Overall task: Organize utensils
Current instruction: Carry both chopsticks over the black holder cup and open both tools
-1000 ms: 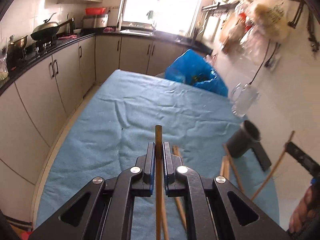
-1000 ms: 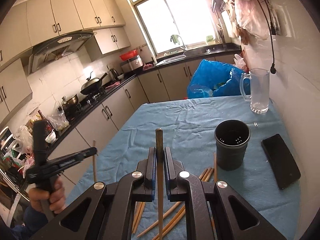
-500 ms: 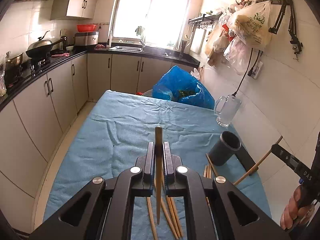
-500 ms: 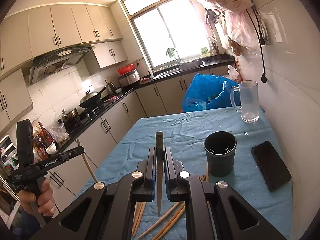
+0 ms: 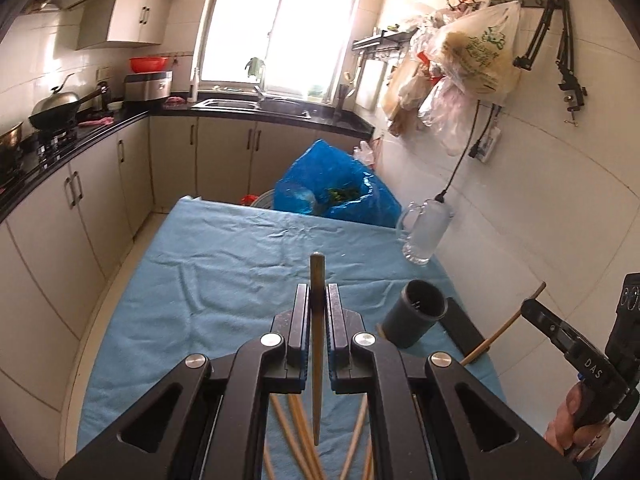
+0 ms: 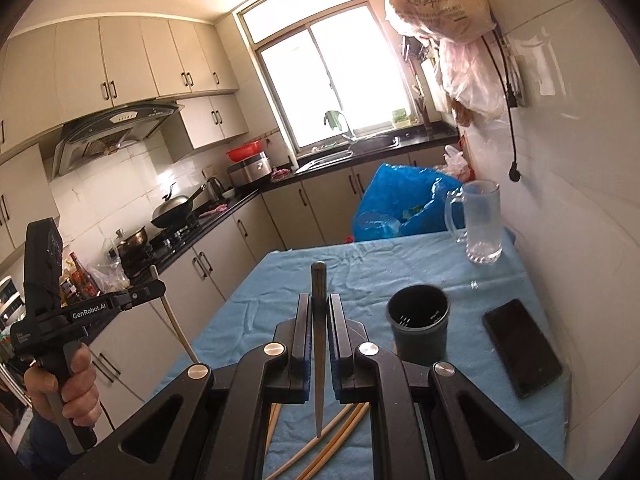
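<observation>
Light blue tablecloth (image 6: 400, 264), dark grey cup (image 6: 420, 334), black phone (image 6: 522, 342), tan chopsticks (image 5: 298, 436)

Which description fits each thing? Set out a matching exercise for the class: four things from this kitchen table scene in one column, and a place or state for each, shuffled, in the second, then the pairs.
Things
1. black utensil cup
2. glass mug
3. black phone
4. chopstick in the right gripper

Descriptions
A. lies flat on the blue cloth, to the right of the cup
B. stands clear and empty at the far end, by the wall
C. clamped between shut jaws, thick end up
D. stands upright and open, no chopsticks in it

Pairs: 1-D, 2-B, 3-A, 4-C
</observation>
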